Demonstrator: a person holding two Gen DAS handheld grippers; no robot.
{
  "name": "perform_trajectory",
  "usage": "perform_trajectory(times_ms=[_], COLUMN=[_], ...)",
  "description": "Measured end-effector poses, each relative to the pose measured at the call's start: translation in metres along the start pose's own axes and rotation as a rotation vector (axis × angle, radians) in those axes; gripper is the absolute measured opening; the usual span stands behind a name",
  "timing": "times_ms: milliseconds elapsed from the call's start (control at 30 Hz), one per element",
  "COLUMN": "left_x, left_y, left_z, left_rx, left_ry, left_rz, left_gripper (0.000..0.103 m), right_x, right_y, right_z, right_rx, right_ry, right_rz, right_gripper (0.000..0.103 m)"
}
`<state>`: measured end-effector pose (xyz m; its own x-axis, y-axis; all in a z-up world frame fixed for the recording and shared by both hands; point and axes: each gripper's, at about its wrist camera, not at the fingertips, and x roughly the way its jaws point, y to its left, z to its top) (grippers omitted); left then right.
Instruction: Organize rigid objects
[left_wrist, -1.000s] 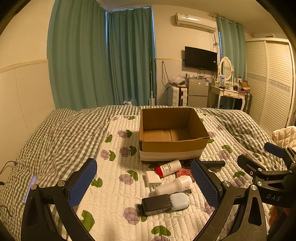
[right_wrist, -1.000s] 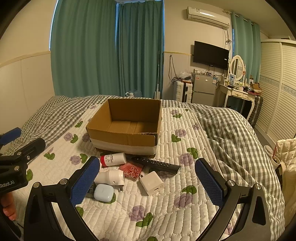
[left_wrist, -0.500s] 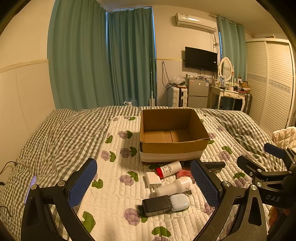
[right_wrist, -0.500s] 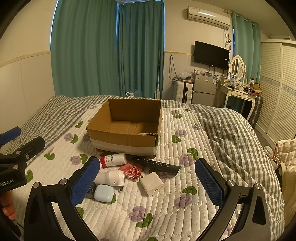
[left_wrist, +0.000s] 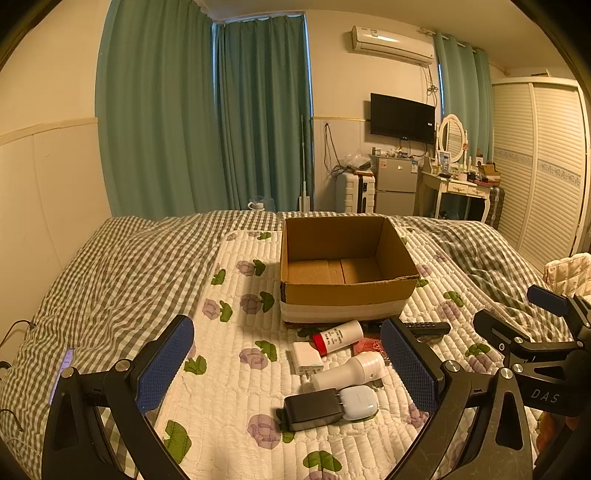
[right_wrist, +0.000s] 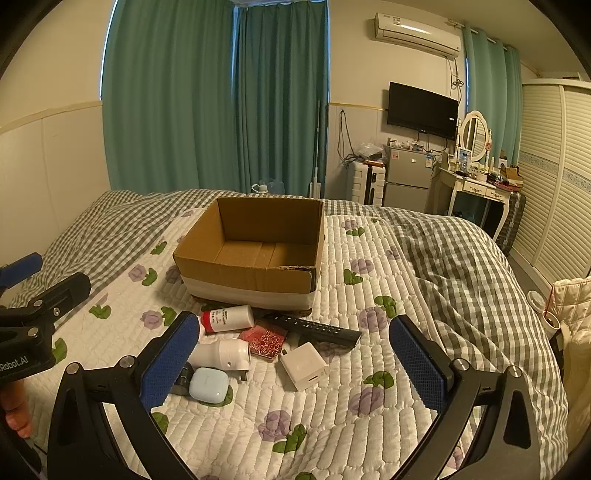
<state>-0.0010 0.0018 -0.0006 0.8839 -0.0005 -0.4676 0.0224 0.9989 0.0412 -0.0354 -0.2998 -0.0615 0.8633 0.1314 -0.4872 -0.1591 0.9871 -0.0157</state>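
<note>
An open, empty cardboard box (left_wrist: 347, 291) (right_wrist: 247, 280) stands on the quilted bed. In front of it lie a red-capped white bottle (left_wrist: 337, 336) (right_wrist: 227, 318), a black remote (left_wrist: 424, 326) (right_wrist: 314, 328), a red patterned card (right_wrist: 263, 340), a white charger cube (left_wrist: 307, 357) (right_wrist: 303, 366), a white cylinder device (left_wrist: 351, 371) (right_wrist: 221, 354), a pale blue earbud case (left_wrist: 358, 402) (right_wrist: 207, 384) and a black adapter (left_wrist: 314, 409). My left gripper (left_wrist: 286, 363) is open and empty above the pile. My right gripper (right_wrist: 293, 363) is open and empty, near the charger cube.
The bed has a flowered white quilt (left_wrist: 236, 373) over a grey checked cover (left_wrist: 122, 280). A phone (left_wrist: 61, 374) lies at the left bed edge. Curtains, a fridge, a dressing table (right_wrist: 476, 188) and a wardrobe stand beyond the bed.
Both views have shifted only slightly; the objects sit a touch lower in the left wrist view. Nothing was grasped or moved.
</note>
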Motion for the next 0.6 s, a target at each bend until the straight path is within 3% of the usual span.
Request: perform_trajectory(times_ms=[600], left_x=[-0.009], left_y=[-0.003], left_z=[0.002], left_rx=[-0.003], left_ry=[0.003], left_rz=[-0.005], left_gripper=[0.103], right_x=[0.001], right_y=[0.002], right_z=[0.0], right_rx=[0.003], right_ry=[0.042], right_rz=[0.015], right_gripper=[0.103])
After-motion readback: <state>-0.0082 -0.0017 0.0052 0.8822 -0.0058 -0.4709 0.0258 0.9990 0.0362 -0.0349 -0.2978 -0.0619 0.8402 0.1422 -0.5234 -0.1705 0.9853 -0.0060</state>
